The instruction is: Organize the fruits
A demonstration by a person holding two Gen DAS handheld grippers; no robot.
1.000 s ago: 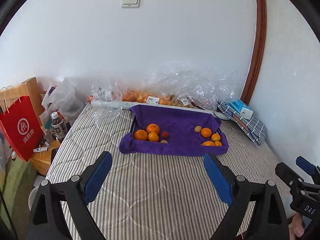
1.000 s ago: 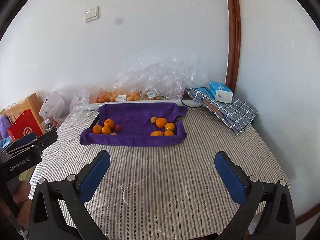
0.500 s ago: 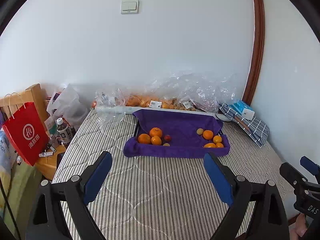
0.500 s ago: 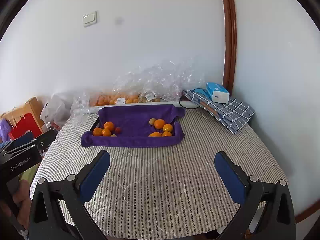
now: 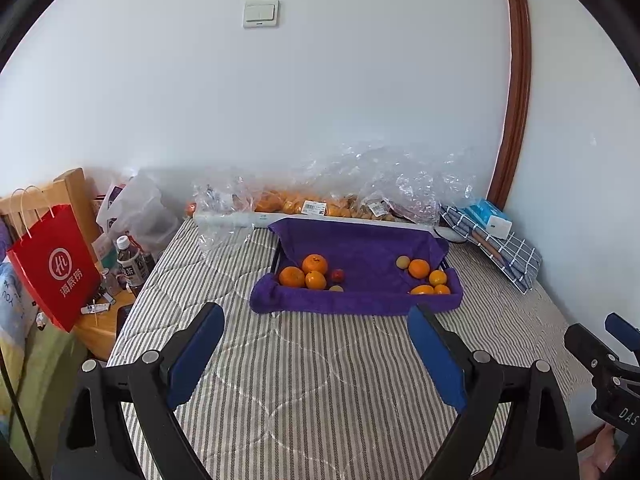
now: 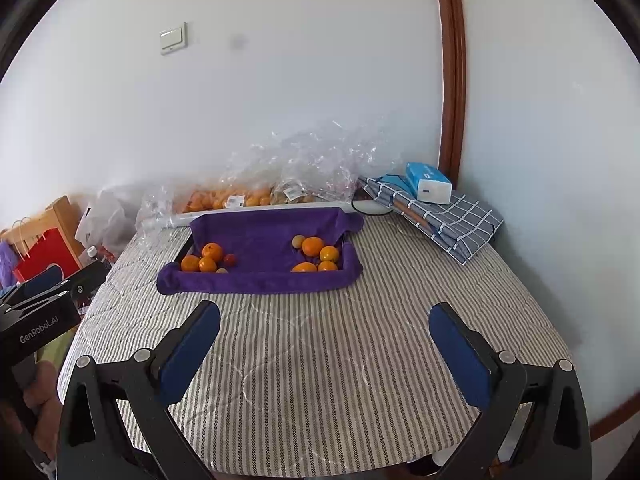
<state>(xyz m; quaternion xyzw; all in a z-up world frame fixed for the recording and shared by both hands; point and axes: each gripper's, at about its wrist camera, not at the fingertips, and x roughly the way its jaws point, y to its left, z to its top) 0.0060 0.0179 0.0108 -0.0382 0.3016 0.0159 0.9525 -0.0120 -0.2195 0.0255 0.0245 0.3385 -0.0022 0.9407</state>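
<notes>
Fruits are out of reach of both tools at this moment. Left hand-held gripper (image 5: 312, 332): jaws spread wide, nothing between them, held over the striped bed (image 5: 320, 380). Right hand-held gripper (image 6: 324, 332): likewise released and empty, well short of the fruit. Beyond them, a purple cloth (image 5: 360, 248) lines a shallow tray near the far edge of the bed. Two clusters lie on it, well apart. Left cluster (image 5: 306, 274): three oranges touching, a small red fruit just beside them, a small pale one at the front. Right cluster (image 5: 426, 278): four oranges and a small pale fruit at the back. Each cluster thus mixes oranges with small fruit, so if sorting by kind is meant, that is not reached; if the aim is two heaps in the tray, it may be nearly met. Cannot settle which. Behind the tray, against the wall, clear plastic bags (image 5: 320, 204) hold more orange fruit; whether those are part of the job is unclear.
</notes>
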